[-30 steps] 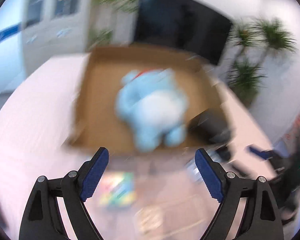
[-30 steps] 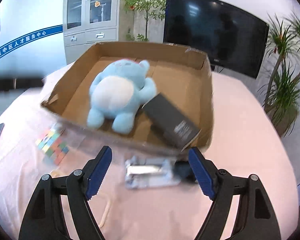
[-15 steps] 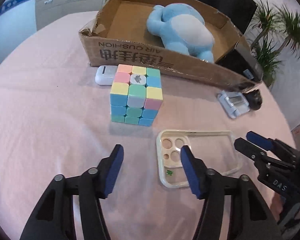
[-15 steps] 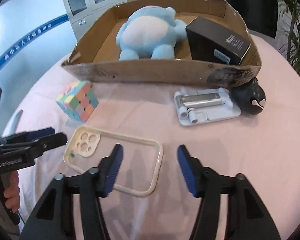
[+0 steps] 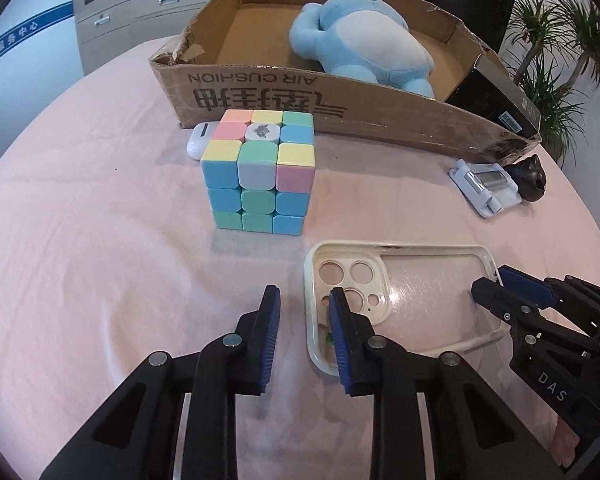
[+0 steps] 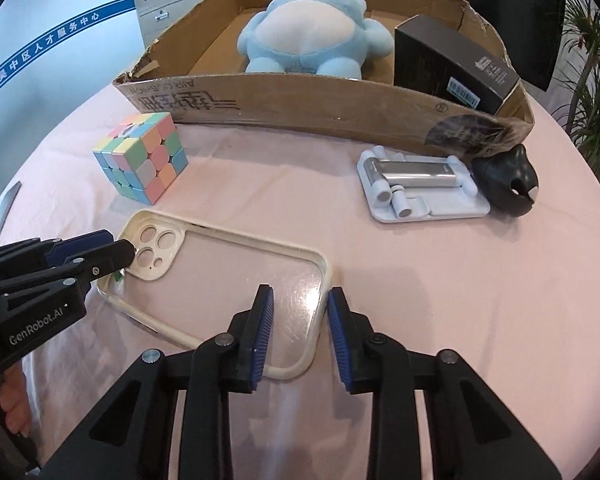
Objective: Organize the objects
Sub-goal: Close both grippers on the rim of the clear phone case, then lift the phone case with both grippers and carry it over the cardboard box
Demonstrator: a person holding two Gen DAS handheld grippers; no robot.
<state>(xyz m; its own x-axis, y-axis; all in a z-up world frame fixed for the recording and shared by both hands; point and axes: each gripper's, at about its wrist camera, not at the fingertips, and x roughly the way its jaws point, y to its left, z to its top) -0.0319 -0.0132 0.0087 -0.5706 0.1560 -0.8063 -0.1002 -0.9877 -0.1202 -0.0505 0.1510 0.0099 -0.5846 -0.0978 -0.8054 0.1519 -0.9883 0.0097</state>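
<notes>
A clear phone case with a cream rim [image 5: 420,296] [image 6: 236,280] lies flat on the pink tablecloth. My left gripper [image 5: 304,332] straddles the case's camera-end rim, jaws narrowed but with a gap. My right gripper [image 6: 296,328] straddles the opposite end's rim, also narrowed with a gap. Each gripper shows in the other's view: the right one [image 5: 500,284] and the left one [image 6: 116,248]. A pastel puzzle cube [image 5: 260,172] [image 6: 144,160] stands beyond the case.
An open cardboard box [image 5: 340,108] [image 6: 300,96] holds a blue plush [image 5: 364,48] [image 6: 312,32] and a black carton [image 6: 452,60]. White earbud case [image 5: 200,140], a white phone stand [image 6: 420,184] and a black figurine [image 6: 508,180] lie in front of it.
Both grippers have come down from the box to the phone case and narrowed their jaws around its two ends.
</notes>
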